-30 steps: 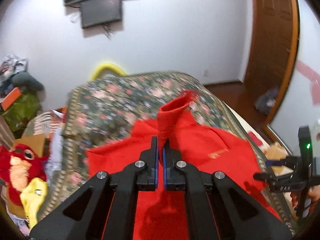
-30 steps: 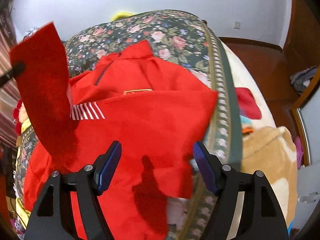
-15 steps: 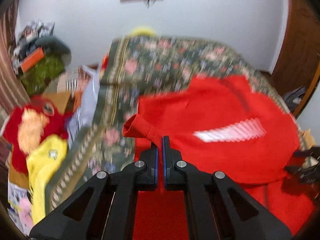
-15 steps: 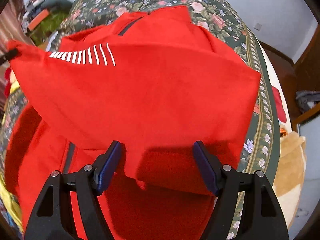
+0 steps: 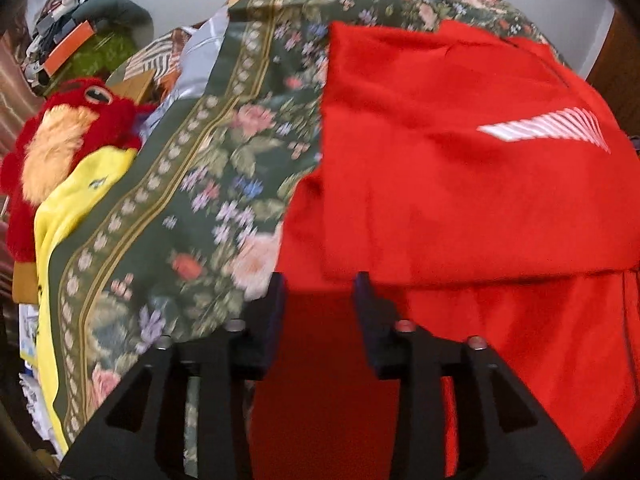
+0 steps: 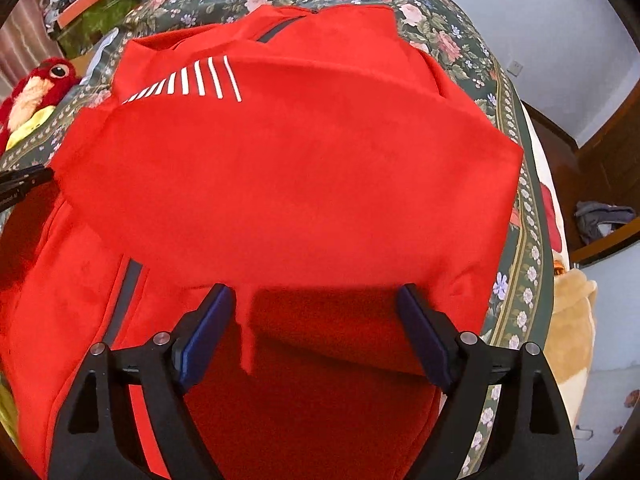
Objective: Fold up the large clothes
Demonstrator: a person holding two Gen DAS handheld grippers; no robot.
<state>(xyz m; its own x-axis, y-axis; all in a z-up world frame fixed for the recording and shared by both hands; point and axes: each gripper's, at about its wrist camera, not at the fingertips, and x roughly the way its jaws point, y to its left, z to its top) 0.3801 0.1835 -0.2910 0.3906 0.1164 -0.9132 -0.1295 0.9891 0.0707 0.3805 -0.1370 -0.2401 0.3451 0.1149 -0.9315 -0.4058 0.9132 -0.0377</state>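
Having just opened its jaws and let go of the sleeve, the left gripper (image 5: 318,292) hangs part-open and empty beside the wide-open, empty right gripper (image 6: 316,320), leaving the red fleece jacket (image 6: 288,184) folded across the floral green bedspread (image 5: 192,184).

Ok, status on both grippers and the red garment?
Left gripper just opened, nothing pinched. Right gripper open, widening. Red fleece garment folded over on floral bedspread. Nothing in the way.

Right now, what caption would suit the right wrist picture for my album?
Open right tool poised over a folded red jacket with white stripes, on a floral bedspread.
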